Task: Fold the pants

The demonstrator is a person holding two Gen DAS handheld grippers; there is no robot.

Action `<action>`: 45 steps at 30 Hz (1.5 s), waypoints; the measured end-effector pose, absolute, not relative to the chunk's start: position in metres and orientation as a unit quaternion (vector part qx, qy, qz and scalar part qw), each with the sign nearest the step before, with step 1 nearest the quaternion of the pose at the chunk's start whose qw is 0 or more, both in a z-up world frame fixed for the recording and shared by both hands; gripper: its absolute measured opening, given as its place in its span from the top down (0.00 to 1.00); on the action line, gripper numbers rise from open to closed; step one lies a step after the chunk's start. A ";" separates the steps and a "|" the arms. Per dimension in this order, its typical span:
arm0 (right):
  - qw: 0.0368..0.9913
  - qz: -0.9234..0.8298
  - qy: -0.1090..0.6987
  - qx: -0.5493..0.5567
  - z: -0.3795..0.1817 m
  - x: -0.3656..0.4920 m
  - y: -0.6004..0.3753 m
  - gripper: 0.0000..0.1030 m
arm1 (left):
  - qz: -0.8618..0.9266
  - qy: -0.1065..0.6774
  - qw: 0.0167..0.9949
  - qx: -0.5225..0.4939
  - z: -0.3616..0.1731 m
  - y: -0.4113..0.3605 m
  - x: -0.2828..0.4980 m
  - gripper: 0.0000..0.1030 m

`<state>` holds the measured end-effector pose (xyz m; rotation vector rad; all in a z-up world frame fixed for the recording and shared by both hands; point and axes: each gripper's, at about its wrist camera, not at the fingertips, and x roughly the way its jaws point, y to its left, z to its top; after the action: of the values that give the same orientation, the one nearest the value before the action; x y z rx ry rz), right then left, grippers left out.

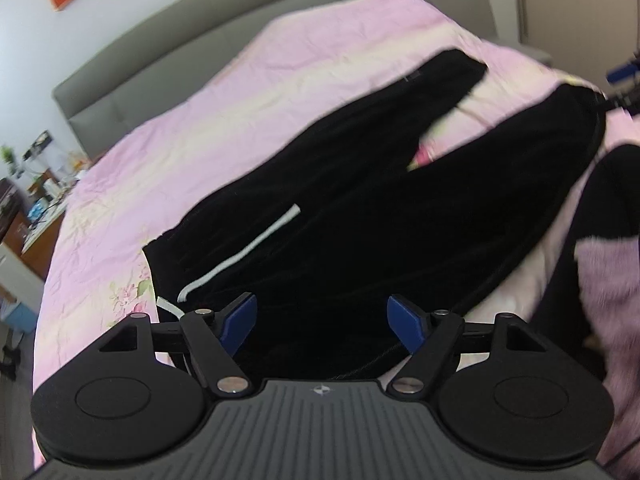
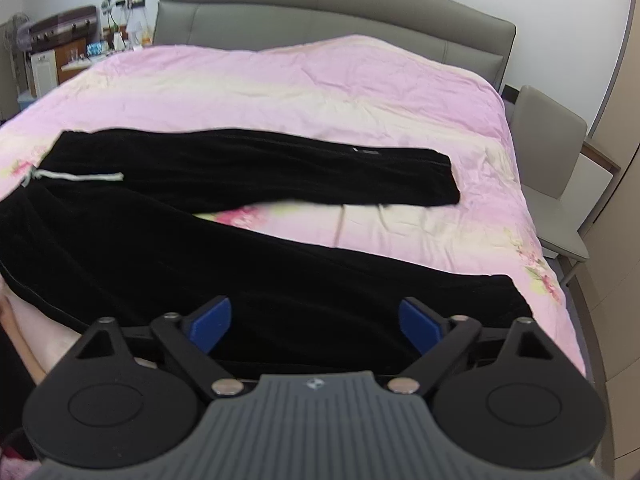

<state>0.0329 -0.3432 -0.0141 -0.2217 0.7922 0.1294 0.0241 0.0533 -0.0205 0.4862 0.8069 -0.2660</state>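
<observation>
My left gripper (image 1: 322,322) has its blue-padded fingers spread wide with nothing between them; it hovers over the waist end of the black velvety pants (image 1: 340,208). My right gripper (image 2: 316,322) is likewise spread wide and empty, its blue pads (image 2: 210,324) poised above the near leg close to the hem.

From the right wrist camera I see the pants laid flat on the pink floral quilt (image 2: 320,92), waist to the left, the two legs running rightward and splayed apart so that a wedge of quilt shows between them. The far leg lies straight across the bed; the near leg angles toward me and runs under the gripper. A pale drawstring cord (image 2: 76,177) lies across the waist area.

From the left wrist camera the same cord shows as a white stripe just beyond the left finger, and the legs stretch away from me in a V.

Beyond the quilt stands a grey padded headboard (image 2: 336,4). A grey upholstered chair (image 2: 548,152) sits just beside the bed on the right, and a cluttered wooden dresser (image 2: 72,52) stands at the far left.
</observation>
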 end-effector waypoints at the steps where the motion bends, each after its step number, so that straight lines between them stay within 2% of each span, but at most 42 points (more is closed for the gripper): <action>1: 0.912 0.061 0.390 -0.111 -0.018 0.039 -0.351 0.20 | -0.137 0.394 0.875 0.245 -0.023 0.059 0.028 0.15; 3: 0.906 0.058 0.405 -0.110 -0.027 0.053 -0.369 0.29 | -0.160 0.414 0.853 0.274 -0.030 0.070 0.037 0.15; 9: 0.878 0.041 0.468 -0.090 -0.058 0.096 -0.418 0.39 | -0.219 0.486 0.761 0.369 -0.066 0.083 0.067 0.15; 16: 0.847 0.002 0.526 -0.079 -0.080 0.132 -0.464 0.41 | -0.273 0.583 0.622 0.446 -0.127 0.079 0.103 0.15; 22: 0.835 -0.005 0.544 -0.081 -0.088 0.142 -0.482 0.41 | -0.301 0.632 0.553 0.452 -0.158 0.083 0.127 0.13; 27: 0.821 0.037 0.558 -0.120 -0.100 0.146 -0.482 0.41 | -0.293 0.630 0.547 0.468 -0.173 0.086 0.136 0.12; 33: 0.806 0.073 0.567 -0.155 -0.107 0.159 -0.488 0.41 | -0.269 0.621 0.545 0.495 -0.186 0.081 0.124 0.39; 35: 0.800 0.096 0.565 -0.178 -0.106 0.161 -0.486 0.41 | -0.267 0.611 0.549 0.504 -0.185 0.080 0.115 0.55; 37: 0.792 0.123 0.559 -0.213 -0.106 0.161 -0.484 0.42 | -0.256 0.605 0.563 0.501 -0.184 0.080 0.108 0.64; 41: 0.756 0.186 0.554 -0.295 -0.111 0.155 -0.476 0.50 | -0.223 0.596 0.614 0.467 -0.165 0.090 0.099 0.73; 45: 0.704 0.246 0.555 -0.369 -0.124 0.139 -0.463 0.51 | -0.177 0.591 0.680 0.396 -0.132 0.105 0.102 0.81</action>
<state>0.1386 -0.4631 -0.1239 -0.8197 1.2345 0.5463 0.1019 0.1045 -0.1317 0.8900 1.3278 -0.3976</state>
